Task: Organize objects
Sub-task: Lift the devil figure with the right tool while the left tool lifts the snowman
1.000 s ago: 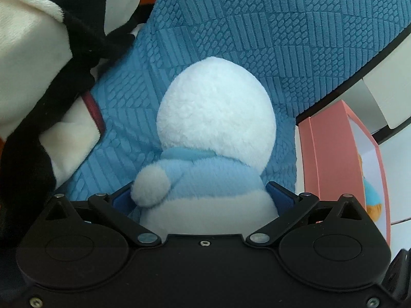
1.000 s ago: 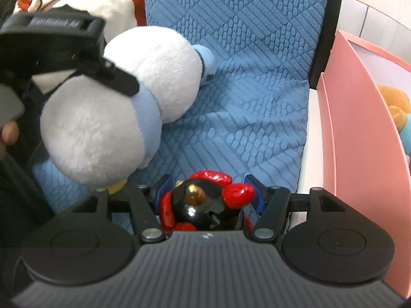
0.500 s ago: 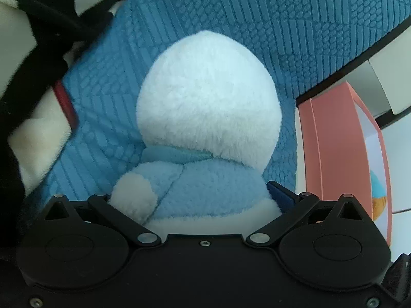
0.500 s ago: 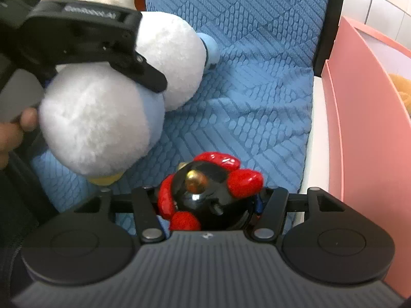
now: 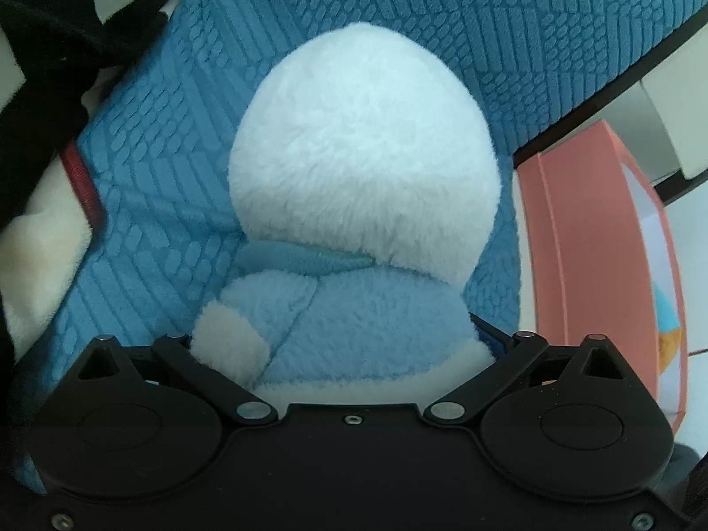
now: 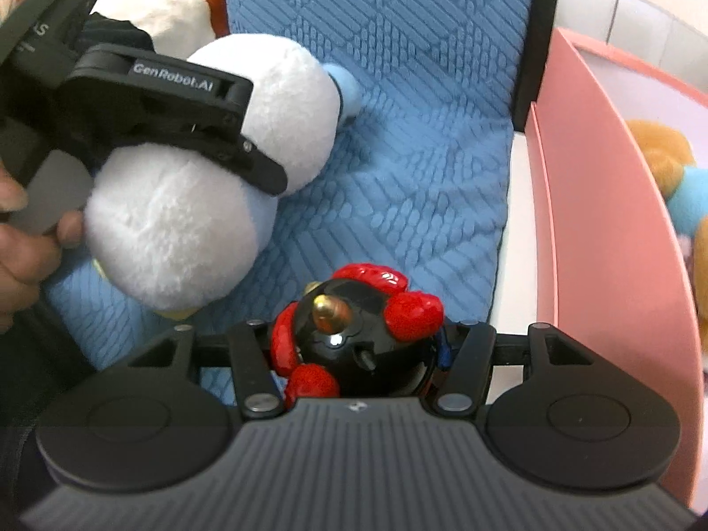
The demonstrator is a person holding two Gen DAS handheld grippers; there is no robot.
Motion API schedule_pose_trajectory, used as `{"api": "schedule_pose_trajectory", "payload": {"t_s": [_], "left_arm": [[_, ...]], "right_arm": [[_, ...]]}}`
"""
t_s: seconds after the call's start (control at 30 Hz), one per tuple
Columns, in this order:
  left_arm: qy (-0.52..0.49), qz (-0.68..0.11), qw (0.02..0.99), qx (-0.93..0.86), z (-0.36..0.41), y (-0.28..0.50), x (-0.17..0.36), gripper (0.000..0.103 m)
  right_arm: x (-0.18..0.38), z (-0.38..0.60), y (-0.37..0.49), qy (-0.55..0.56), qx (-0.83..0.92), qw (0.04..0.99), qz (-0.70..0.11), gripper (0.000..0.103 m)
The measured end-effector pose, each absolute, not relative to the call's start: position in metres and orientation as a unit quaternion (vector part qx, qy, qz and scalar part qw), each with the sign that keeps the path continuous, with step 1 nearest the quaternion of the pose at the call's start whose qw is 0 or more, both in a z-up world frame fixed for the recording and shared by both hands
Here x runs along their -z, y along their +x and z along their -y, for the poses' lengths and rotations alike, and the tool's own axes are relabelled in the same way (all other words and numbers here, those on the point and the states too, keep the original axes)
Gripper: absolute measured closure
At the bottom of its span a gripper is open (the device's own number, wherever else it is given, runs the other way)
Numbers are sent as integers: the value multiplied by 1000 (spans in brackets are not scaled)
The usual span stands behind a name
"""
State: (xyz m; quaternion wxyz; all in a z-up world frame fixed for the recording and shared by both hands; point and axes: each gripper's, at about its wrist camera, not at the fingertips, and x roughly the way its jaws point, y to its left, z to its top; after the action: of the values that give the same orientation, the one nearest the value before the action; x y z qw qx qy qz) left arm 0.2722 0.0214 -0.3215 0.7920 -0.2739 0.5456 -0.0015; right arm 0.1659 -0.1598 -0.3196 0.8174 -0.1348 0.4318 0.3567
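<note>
Over the last second the white and blue plush toy (image 5: pixel 363 203) has been lifted higher off the blue quilted cushion (image 5: pixel 531 44) and swung toward the pink bin (image 5: pixel 593 239), whose wall is now seen closer in both views; this is judged to mean that picking up is done and carrying to the bin is under way. The plush toy is pinched around its body by the left claw (image 5: pixel 354 345), its round white head projecting forward past the fingers, and in the right wrist view it is seen held above the cushion, apart from it. The black and red toy (image 6: pixel 354 332) is clamped between the fingers of the right claw (image 6: pixel 360 345), close against the claw's body. The pink bin stands just beside the cushion on the right, with an orange and blue plush (image 6: pixel 668 177) already lying inside. A black and white plush (image 5: pixel 40 88) is left on the cushion at the far left.
</note>
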Motion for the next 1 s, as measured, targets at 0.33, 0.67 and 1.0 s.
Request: {"api": "schedule_pose_trajectory", "payload": {"t_s": [0.33,0.67,1.0], "left_arm": [[-289,-511,810,-7,-31,249,304,18],[-321,-486,813,-17,-44,233,290,19],[-314,-456,833,-16,-47,218,256,20]], "right_arm": [[316,165,160,-126,-351,814,-445,43],[296,161,172,-111,-359,808,-453,43],[262,166,180,-95,-376,806,-447,43]]}}
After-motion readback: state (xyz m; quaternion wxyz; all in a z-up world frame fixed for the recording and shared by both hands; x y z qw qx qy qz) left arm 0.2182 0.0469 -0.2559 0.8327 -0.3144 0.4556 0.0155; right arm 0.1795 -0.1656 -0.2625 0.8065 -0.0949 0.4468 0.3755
